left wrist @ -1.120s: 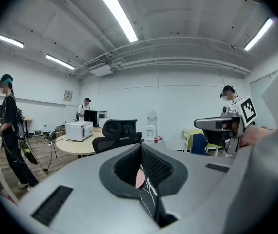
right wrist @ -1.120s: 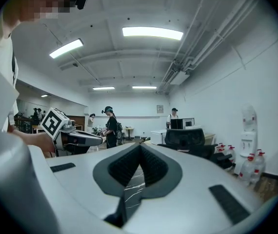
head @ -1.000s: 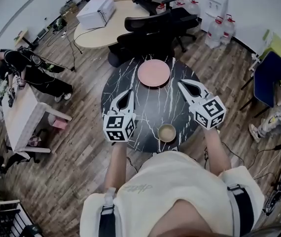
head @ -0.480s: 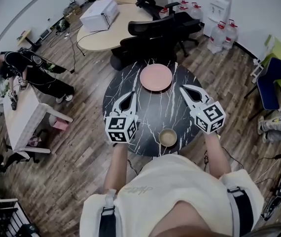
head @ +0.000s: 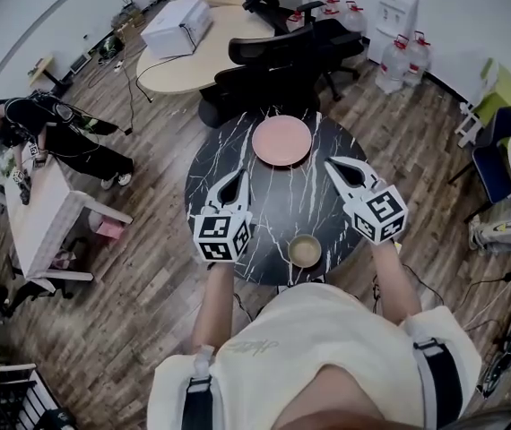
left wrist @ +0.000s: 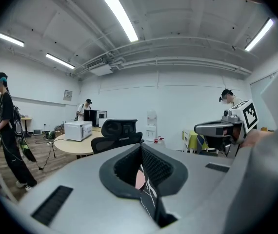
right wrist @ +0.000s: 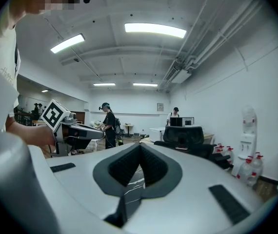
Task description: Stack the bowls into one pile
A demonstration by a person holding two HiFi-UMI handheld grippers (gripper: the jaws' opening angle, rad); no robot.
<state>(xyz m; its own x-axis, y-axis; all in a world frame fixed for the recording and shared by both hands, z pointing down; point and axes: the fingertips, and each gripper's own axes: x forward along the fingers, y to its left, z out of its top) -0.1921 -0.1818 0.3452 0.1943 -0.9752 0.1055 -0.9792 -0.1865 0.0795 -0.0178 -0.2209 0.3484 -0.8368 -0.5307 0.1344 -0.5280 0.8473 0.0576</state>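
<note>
head view looks steeply down; both gripper views look level over the table [head: 282,200].

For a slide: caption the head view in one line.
Left gripper and right gripper, both shut, hover over a black marble table with a pink bowl and a tan bowl.

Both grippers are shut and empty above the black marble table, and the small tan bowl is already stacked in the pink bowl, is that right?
Not stacked. The head view shows the small tan bowl at the table's near edge and the pink bowl at its far side, well apart. The left gripper and right gripper are shut and empty, as you said.
</note>
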